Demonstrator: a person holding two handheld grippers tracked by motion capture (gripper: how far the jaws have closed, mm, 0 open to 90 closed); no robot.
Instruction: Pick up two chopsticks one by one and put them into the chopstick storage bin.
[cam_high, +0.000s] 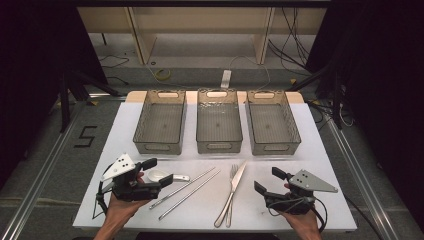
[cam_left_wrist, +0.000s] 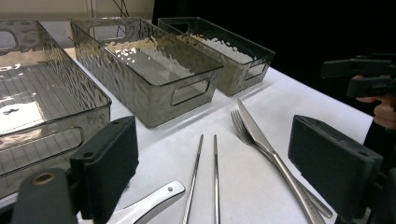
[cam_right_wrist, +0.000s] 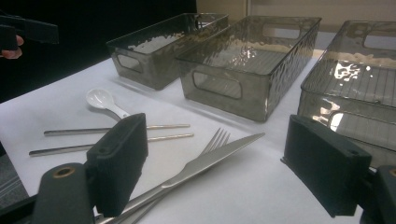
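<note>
Cutlery before sorting. The left gripper (cam_high: 159, 171), jaws spread and empty, is held over the white spoon (cam_high: 159, 176) at lower left of the high view; its long axis runs left–right, handle toward the chopsticks (cam_high: 186, 187). The right gripper (cam_high: 270, 182), likewise open and empty, is held beside the crossed knife (cam_high: 237, 179) and fork (cam_high: 228, 197). A slip is judged likely on the smooth, shallow handle.
</note>
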